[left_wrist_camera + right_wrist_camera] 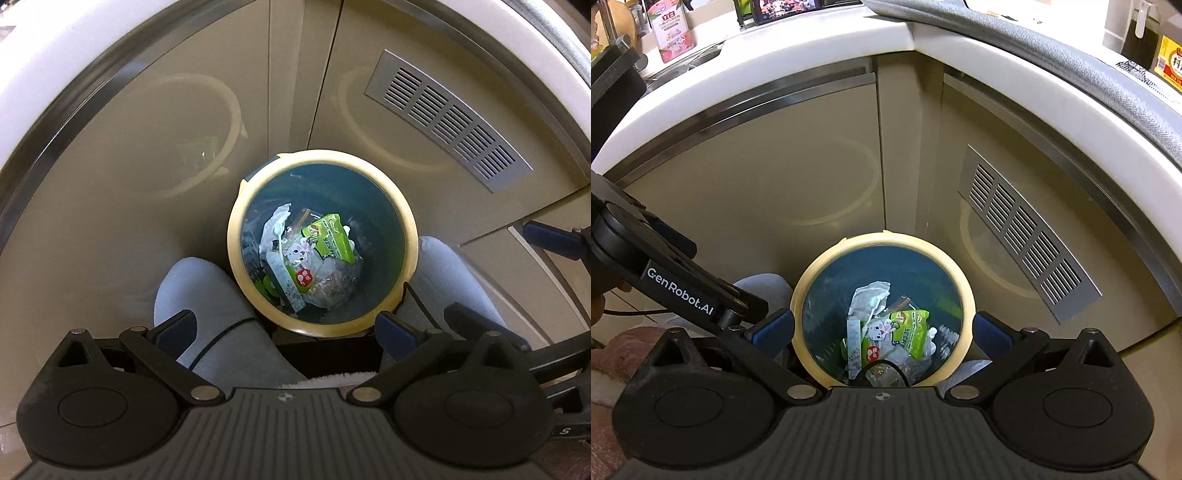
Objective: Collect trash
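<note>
A round bin with a cream rim (236,236) and dark teal inside stands on the floor in a cabinet corner, between the person's knees. It holds trash: a green snack packet (327,236), white and clear wrappers (275,229) and a narrow white box (284,284). The bin rim (801,295), the green packet (910,325) and the wrappers (868,295) also show in the right wrist view. My left gripper (286,328) hangs above the bin's near edge, open and empty. My right gripper (882,330) is above the bin too, open and empty. The left gripper's body (665,288) shows at the left.
Beige cabinet doors (147,155) surround the bin, with a metal vent grille (447,118) on the right door. A white countertop edge (812,55) runs above, with bottles and packets (670,29) on it. The person's grey-clad knees (207,295) flank the bin.
</note>
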Demonstrator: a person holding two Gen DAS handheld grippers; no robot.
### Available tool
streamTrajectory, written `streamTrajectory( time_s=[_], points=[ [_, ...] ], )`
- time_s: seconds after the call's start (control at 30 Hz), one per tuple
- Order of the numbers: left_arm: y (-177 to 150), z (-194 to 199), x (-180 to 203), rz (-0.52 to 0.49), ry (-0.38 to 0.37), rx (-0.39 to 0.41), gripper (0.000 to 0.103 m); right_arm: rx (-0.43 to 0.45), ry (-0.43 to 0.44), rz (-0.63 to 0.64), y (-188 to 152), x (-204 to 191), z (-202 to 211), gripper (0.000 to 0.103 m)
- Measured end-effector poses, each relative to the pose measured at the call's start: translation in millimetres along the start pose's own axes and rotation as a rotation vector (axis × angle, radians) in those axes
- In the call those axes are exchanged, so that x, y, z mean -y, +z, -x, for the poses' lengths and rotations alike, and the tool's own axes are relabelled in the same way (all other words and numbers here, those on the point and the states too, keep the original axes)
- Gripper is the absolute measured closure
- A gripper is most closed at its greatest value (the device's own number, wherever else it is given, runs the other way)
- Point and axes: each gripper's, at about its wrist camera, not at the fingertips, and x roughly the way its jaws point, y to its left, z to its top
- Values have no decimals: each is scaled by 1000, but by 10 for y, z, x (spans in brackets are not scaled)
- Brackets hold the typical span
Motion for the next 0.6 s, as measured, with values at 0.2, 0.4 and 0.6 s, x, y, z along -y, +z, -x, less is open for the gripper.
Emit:
streamTrajectory(
  time_s=[0.2, 0.4, 0.6],
  points=[
    [3, -6, -41, 23, -38, -2, 0, -10, -1, -7, 6, 12, -25, 0],
    [10, 112, -223, 129, -164, 45, 0, -12, 1, -3, 9, 11, -32, 0],
    [18, 159, -165, 124, -179, 65, 0, -13, -2, -1, 10, 2, -28, 0]
  ],
)
